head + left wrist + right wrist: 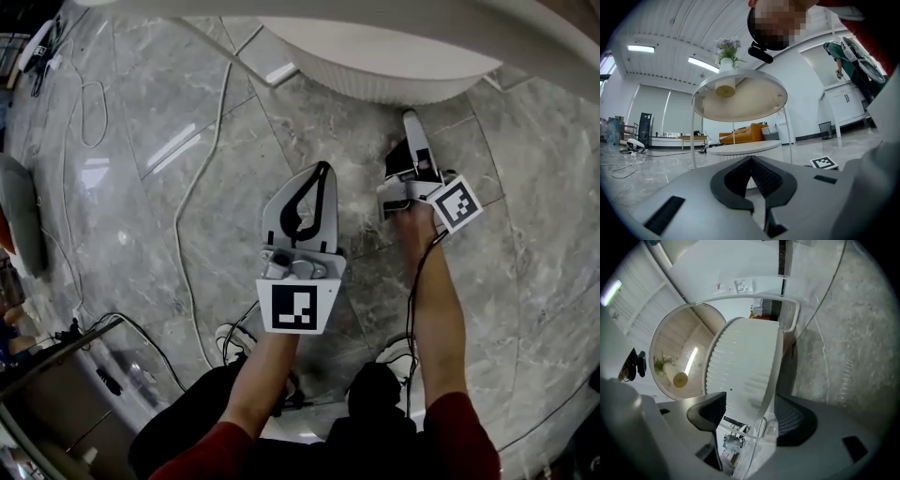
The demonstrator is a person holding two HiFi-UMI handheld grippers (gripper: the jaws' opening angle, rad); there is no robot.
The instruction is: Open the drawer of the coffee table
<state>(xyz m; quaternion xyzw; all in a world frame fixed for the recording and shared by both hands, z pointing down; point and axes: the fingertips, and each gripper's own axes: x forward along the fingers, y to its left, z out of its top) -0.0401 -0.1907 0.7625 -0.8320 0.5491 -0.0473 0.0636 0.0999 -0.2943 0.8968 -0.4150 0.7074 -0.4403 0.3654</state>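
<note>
The low round white coffee table (375, 66) has a ribbed side wall; I cannot pick out a drawer front on it. My right gripper (411, 120) is rolled onto its side close to the table's rim. In the right gripper view the jaws (752, 413) stand open, and the ribbed wall (740, 362) fills the gap just ahead of them with neither pad pressing on it. My left gripper (323, 169) hangs over the floor further back, shut and empty. From the left gripper view (751, 161) the low table (740, 149) lies straight ahead.
A taller round side table (740, 98) on thin metal legs stands over the low one, with a flower vase (726, 61) on top. Cables (202, 178) trail across the marble floor at left. An orange sofa (740, 136) and a person (843, 56) by white cabinets are far off.
</note>
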